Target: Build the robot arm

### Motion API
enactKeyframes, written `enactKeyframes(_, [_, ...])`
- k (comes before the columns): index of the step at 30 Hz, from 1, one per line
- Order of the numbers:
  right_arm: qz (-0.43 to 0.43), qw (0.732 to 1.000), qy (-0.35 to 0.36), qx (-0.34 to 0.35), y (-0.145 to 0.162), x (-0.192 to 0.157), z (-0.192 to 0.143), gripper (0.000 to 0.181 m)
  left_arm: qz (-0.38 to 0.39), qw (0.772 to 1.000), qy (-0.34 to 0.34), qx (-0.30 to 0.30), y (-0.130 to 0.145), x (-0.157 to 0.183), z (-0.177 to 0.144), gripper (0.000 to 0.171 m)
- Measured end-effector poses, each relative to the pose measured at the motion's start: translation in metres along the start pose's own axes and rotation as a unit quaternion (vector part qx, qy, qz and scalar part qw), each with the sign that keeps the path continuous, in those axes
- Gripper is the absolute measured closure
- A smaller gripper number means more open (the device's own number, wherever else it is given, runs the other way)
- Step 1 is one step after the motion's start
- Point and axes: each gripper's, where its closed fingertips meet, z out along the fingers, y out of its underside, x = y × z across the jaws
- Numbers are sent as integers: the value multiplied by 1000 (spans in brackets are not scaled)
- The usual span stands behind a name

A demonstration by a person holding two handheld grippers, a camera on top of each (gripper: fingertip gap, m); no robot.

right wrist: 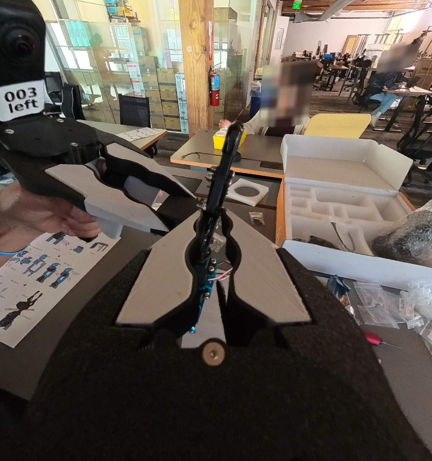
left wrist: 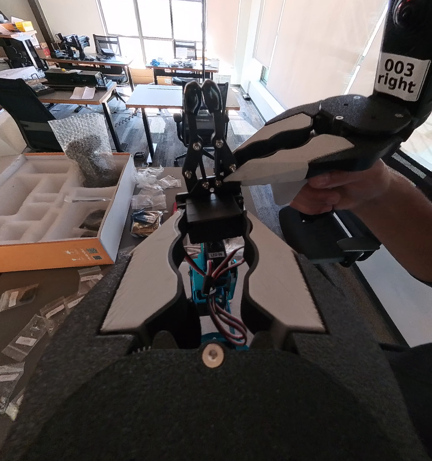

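A small robot arm kit stands on the table: a black two-finger claw (left wrist: 202, 99) on top, a black servo block (left wrist: 213, 217) under it, and a blue frame (left wrist: 210, 282) with red, white and black wires below. My left gripper (left wrist: 213, 219) is shut on the servo block from both sides. My right gripper (left wrist: 228, 166) comes in from the right and is shut on the claw's linkage plate. In the right wrist view, my right gripper (right wrist: 211, 214) pinches the thin black claw (right wrist: 228, 154) edge-on, and the left gripper (right wrist: 180, 212) reaches in from the left.
An orange and white box with a foam insert (left wrist: 47, 199) lies left of the arm, with a bubble-wrap bag (left wrist: 90, 154) in it. Small plastic parts bags (left wrist: 25, 336) litter the table. A printed sheet (right wrist: 35, 282) and a red screwdriver (right wrist: 373, 339) lie nearby. A person sits at the far table. My two grippers' fingertips are within a few centimetres of each other.
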Motion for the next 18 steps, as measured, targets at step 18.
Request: enactKeyframes(18, [-11, 999, -33, 6, 1, -1, 0, 170, 6, 1000, -18, -3, 4, 0, 2, 128])
